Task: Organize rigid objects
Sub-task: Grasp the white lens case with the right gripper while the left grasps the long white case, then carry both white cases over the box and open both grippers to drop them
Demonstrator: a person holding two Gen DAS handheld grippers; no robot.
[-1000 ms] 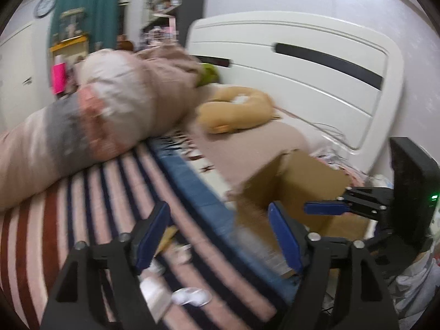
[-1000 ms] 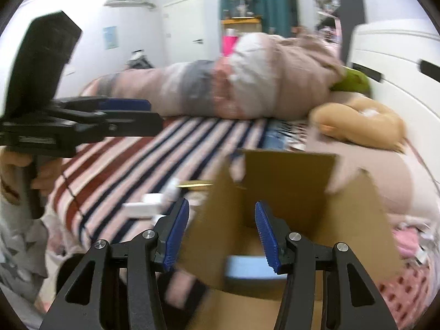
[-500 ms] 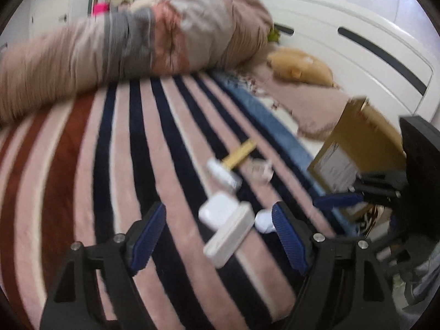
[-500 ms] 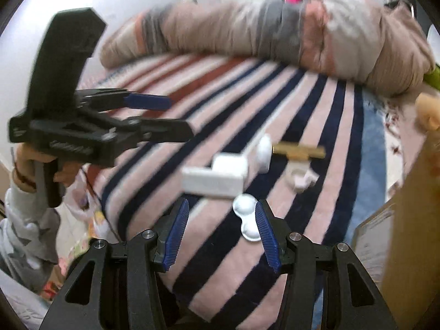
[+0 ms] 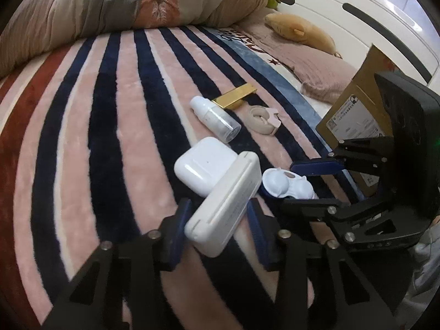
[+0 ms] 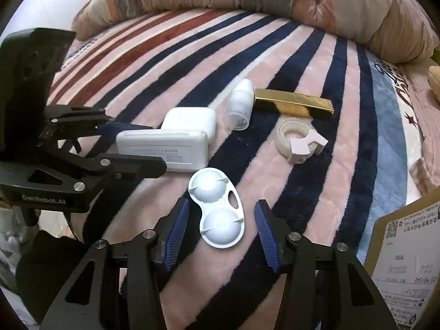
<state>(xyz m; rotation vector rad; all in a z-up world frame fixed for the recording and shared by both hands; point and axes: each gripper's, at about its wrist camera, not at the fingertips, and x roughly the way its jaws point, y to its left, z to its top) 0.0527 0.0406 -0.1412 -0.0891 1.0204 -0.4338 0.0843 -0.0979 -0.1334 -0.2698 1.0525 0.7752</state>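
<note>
Several small items lie on a striped blanket (image 5: 82,110). My left gripper (image 5: 218,227) is open, its blue pads either side of a white rectangular power bank (image 5: 225,206), which also shows in the right wrist view (image 6: 165,151). My right gripper (image 6: 221,235) is open around a white contact lens case (image 6: 217,209), seen in the left wrist view (image 5: 286,185) too. Beyond lie a white earbud case (image 5: 203,165), a small white bottle (image 5: 214,118), a gold bar-shaped box (image 5: 236,95) and a beige tape roll (image 5: 261,119).
A cardboard box (image 5: 354,115) with a shipping label stands at the blanket's right edge; its flap shows in the right wrist view (image 6: 407,247). A rolled duvet (image 5: 123,2) lies along the far side. A tan plush toy (image 5: 302,31) rests near the white headboard (image 5: 357,13).
Both grippers swung from the cardboard box down to the blanket. The left now straddles the power bank, the right straddles the lens case; both came much closer to the items.
</note>
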